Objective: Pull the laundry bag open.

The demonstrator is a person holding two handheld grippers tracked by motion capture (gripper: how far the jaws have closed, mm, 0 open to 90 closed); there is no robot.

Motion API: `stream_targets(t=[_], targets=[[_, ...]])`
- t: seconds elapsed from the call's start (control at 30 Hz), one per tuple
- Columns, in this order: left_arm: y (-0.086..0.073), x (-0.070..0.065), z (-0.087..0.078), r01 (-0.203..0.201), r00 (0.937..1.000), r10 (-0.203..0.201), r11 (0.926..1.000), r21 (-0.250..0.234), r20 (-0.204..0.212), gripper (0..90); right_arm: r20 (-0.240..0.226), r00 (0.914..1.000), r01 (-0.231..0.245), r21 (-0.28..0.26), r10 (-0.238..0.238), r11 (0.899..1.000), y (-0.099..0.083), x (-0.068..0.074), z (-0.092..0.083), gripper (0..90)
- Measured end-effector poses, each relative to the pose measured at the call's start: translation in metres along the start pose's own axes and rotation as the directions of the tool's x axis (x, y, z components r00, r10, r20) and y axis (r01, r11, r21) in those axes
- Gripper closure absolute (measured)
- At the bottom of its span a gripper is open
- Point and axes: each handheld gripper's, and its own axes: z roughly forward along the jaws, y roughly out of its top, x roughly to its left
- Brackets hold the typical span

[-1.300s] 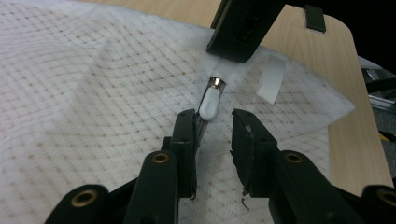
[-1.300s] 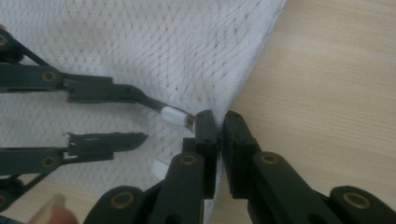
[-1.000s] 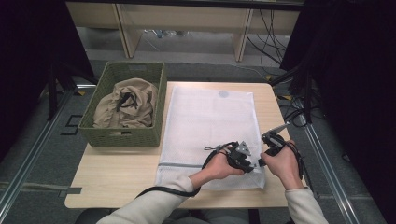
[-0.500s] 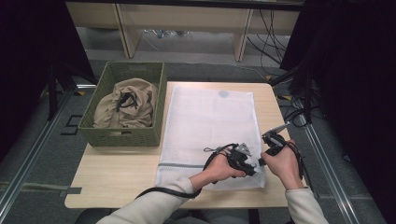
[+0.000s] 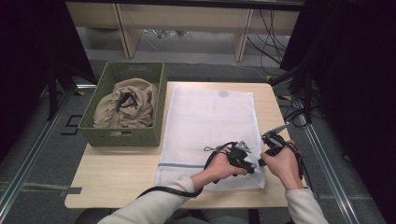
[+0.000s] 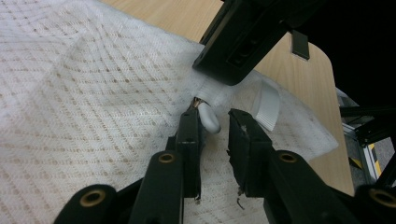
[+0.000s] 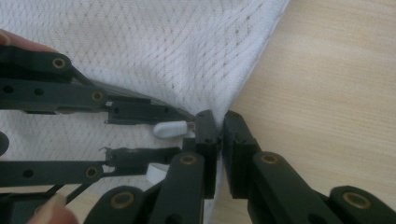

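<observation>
Two grippers meet at the near right corner of the white mesh laundry bag (image 5: 210, 128) on the table (image 5: 112, 172). Right gripper (image 7: 219, 126) pinches the bag's edge. Left gripper (image 6: 215, 122), jaws narrowed but not clamped, straddles the white zipper pull (image 6: 210, 119). Advice: keep the corner pinned, close squarely on the pull, then draw along the zip.

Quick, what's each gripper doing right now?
Left gripper: open, jaws either side of the zipper pull, not pressing it.
Right gripper: shut on the mesh bag edge.
</observation>
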Motion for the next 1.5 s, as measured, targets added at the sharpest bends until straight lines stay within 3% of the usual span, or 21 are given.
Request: stream_targets(t=[0.13, 0.17, 0.2, 0.5, 0.73, 0.77, 0.83, 0.87, 0.93, 0.97, 1.0, 1.07, 1.17, 1.2, 1.33, 1.37, 1.47, 1.5], targets=[[0.0018, 0.0003, 0.0006, 0.022, 0.9997, -0.023, 0.9997, -0.006, -0.004, 74.4, 0.000, 1.0000, 0.001, 0.010, -0.001, 1.000, 0.0002, 0.0015, -0.0004, 86.4], [0.0021, 0.0003, 0.0006, 0.025, 0.9997, -0.025, 0.9997, -0.006, -0.002, 74.7, -0.002, 0.9988, -0.050, 0.009, 0.050, 0.999, -0.0007, 0.0056, -0.0003, 86.3], [0.0027, 0.0009, -0.0002, 0.026, 0.9996, -0.026, 0.9996, 0.002, -0.009, 75.7, -0.003, 0.9980, -0.064, 0.033, 0.064, 0.997, -0.0002, 0.0062, -0.0021, 86.3], [0.0036, 0.0007, 0.0003, 0.037, 0.9990, -0.037, 0.9991, 0.019, -0.027, 82.2, 0.006, 0.9995, -0.030, 0.018, 0.030, 0.999, -0.0003, 0.0040, 0.0000, 86.3], [0.0030, -0.0004, -0.0004, 0.065, 0.9972, -0.065, 0.9978, 0.008, -0.036, 85.2, 0.016, 0.9988, -0.046, 0.003, 0.046, 0.999, -0.0011, 0.0048, 0.0015, 86.3], [0.0028, -0.0012, -0.0005, 0.076, 0.9964, -0.075, 0.9971, 0.005, -0.040, 85.5, 0.011, 0.9973, -0.073, 0.042, 0.072, 0.996, -0.0005, 0.0065, -0.0015, 86.4], [0.0024, -0.0010, -0.0011, 0.074, 0.9965, -0.073, 0.9972, 0.009, -0.040, 85.7, 0.003, 0.9985, -0.054, 0.037, 0.054, 0.998, -0.0006, 0.0043, -0.0016, 86.4], [0.0021, -0.0014, -0.0009, 0.077, 0.9963, -0.077, 0.9970, 0.008, -0.038, 85.6, 0.010, 0.9999, 0.011, 0.003, -0.011, 1.000, -0.0006, -0.0001, 0.0011, 86.4], [0.0022, -0.0015, -0.0005, 0.080, 0.9959, -0.080, 0.9968, 0.001, -0.042, 85.3, 0.013, 0.9998, 0.013, 0.016, -0.013, 1.000, -0.0004, -0.0005, 0.0014, 86.4], [0.0025, -0.0013, -0.0003, 0.076, 0.9960, -0.076, 0.9971, 0.004, -0.046, 84.3, 0.014, 0.9997, -0.018, 0.028, 0.018, 0.999, -0.0005, 0.0020, 0.0005, 86.4], [0.0029, -0.0012, -0.0001, 0.067, 0.9966, -0.067, 0.9977, 0.007, -0.049, 83.6, 0.016, 0.9998, -0.013, 0.024, 0.012, 1.000, -0.0005, 0.0018, 0.0007, 86.4], [0.0036, -0.0007, 0.0000, 0.063, 0.9968, -0.062, 0.9980, 0.010, -0.049, 82.4, 0.008, 0.9986, -0.052, 0.042, 0.052, 0.998, -0.0007, 0.0054, -0.0008, 86.4], [0.0044, -0.0008, 0.0003, 0.063, 0.9970, -0.062, 0.9980, 0.002, -0.047, 79.8, 0.007, 0.9994, -0.034, 0.047, 0.033, 0.998, -0.0004, 0.0046, 0.0000, 86.4], [0.0046, -0.0009, 0.0003, 0.062, 0.9971, -0.061, 0.9981, 0.003, -0.046, 80.0, 0.012, 0.9999, 0.010, 0.017, -0.010, 1.000, -0.0004, 0.0019, 0.0019, 86.4], [0.0043, -0.0014, 0.0001, 0.062, 0.9967, -0.061, 0.9980, 0.011, -0.054, 83.7, 0.017, 0.9999, -0.002, 0.019, 0.002, 1.000, -0.0005, 0.0029, 0.0018, 86.4], [0.0042, -0.0020, 0.0001, 0.065, 0.9967, -0.064, 0.9979, 0.007, -0.050, 84.4, 0.011, 0.9984, -0.057, 0.051, 0.056, 0.997, -0.0007, 0.0063, 0.0002, 86.4], [0.0039, -0.0026, -0.0007, 0.058, 0.9970, -0.058, 0.9983, 0.004, -0.051, 85.7, 0.019, 0.9998, 0.004, 0.019, -0.004, 1.000, -0.0007, 0.0007, 0.0029, 86.4], [0.0036, -0.0032, -0.0014, 0.065, 0.9965, -0.064, 0.9979, 0.007, -0.053, 86.1, 0.014, 0.9999, 0.001, 0.024, -0.001, 1.000, -0.0006, 0.0006, 0.0026, 86.4]])
